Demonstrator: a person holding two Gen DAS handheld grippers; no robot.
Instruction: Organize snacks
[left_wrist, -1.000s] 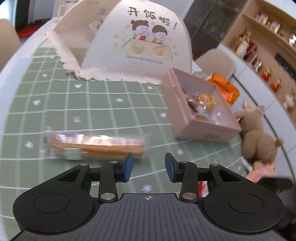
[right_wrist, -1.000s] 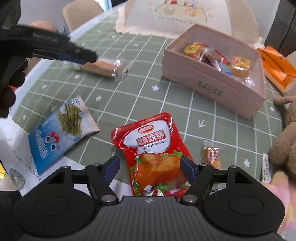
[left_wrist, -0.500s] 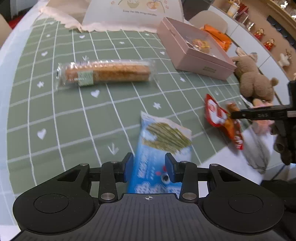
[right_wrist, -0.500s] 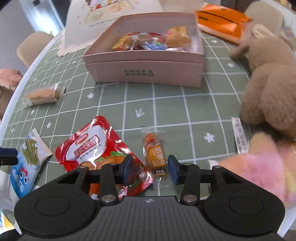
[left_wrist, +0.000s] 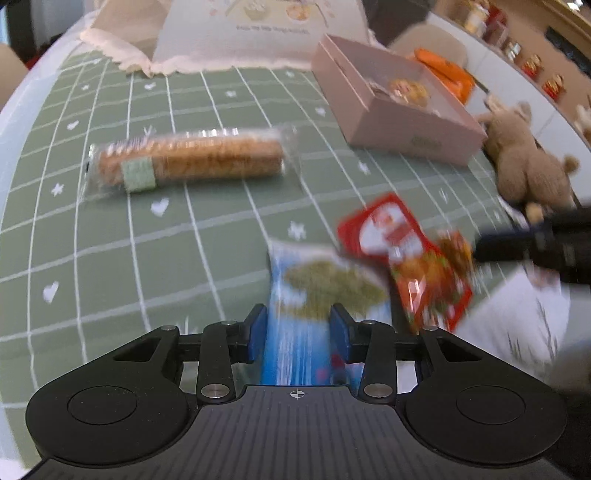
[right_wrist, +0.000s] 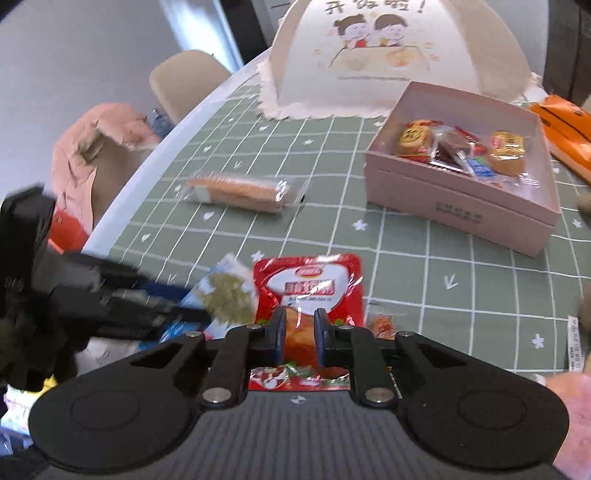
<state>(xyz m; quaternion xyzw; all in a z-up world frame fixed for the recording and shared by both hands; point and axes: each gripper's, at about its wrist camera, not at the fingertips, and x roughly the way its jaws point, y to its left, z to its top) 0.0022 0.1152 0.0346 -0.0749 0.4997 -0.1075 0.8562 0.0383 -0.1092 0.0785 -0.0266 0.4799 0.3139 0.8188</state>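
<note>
My right gripper (right_wrist: 299, 332) is shut on the lower part of a red snack packet (right_wrist: 310, 284). In the left wrist view this red packet (left_wrist: 402, 254) hangs tilted off the right gripper (left_wrist: 484, 249), above the tablecloth. My left gripper (left_wrist: 298, 328) stands open, its blue pads on either side of a blue and white snack packet (left_wrist: 325, 284) lying flat on the cloth. From the right wrist, the left gripper (right_wrist: 184, 301) reaches over that blue packet (right_wrist: 229, 295). A wrapped biscuit roll (left_wrist: 188, 162) lies farther back. The open pink box (right_wrist: 458, 210) holds several small snacks.
A small orange snack (right_wrist: 382, 325) lies right of the red packet. A white domed food cover (right_wrist: 388, 55) stands behind the box, orange packages (right_wrist: 569, 122) to its right. A brown plush toy (left_wrist: 528, 166) sits at the table's right edge. White paper (left_wrist: 517, 306) lies at the near edge.
My right gripper has shut on the red packet and lifted its end off the cloth. My left gripper swung from the biscuit roll down over the blue packet.
</note>
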